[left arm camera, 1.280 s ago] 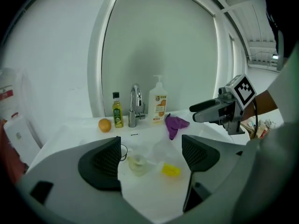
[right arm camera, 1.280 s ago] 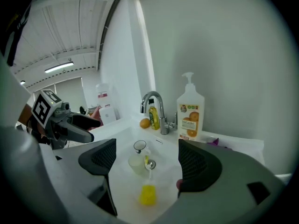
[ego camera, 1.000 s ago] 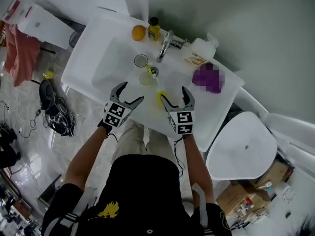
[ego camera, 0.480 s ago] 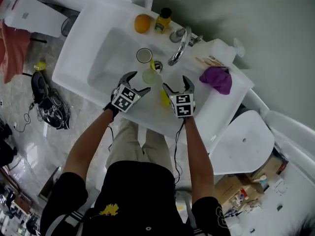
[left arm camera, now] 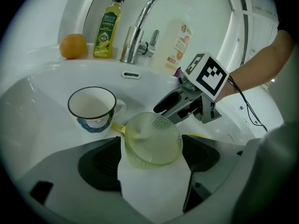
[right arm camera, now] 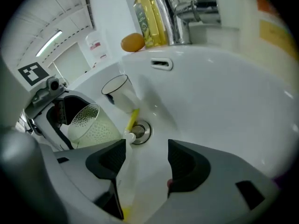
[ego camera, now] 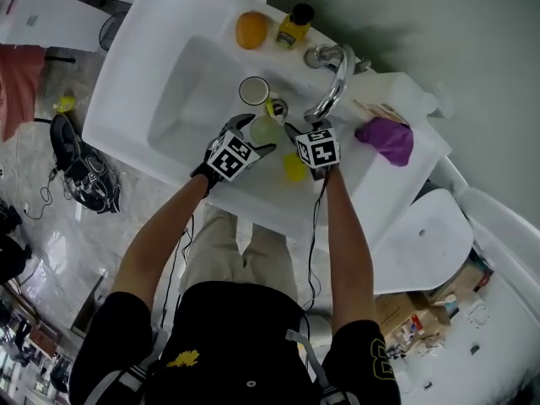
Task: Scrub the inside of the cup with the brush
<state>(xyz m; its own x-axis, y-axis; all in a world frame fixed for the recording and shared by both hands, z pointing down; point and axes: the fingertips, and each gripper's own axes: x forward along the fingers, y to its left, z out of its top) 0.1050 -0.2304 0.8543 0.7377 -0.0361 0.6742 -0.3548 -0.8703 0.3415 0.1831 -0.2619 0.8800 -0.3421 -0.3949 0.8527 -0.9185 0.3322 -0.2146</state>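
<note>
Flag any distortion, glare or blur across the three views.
Head view: sharp, evenly lit, the white sink nearly washed out. Left gripper view: fisheye bends the faucet, corners go black. Right gripper view: stronger bending, the white bottle at the right edge is blurred.

Place: a home bathroom.
Fixtures: white sink [ego camera: 190, 87] with chrome tap [ego camera: 333, 83]; a toilet lid [ego camera: 422, 243] just beside it.
Floor [ego camera: 51, 226]: pale glossy tiles.
</note>
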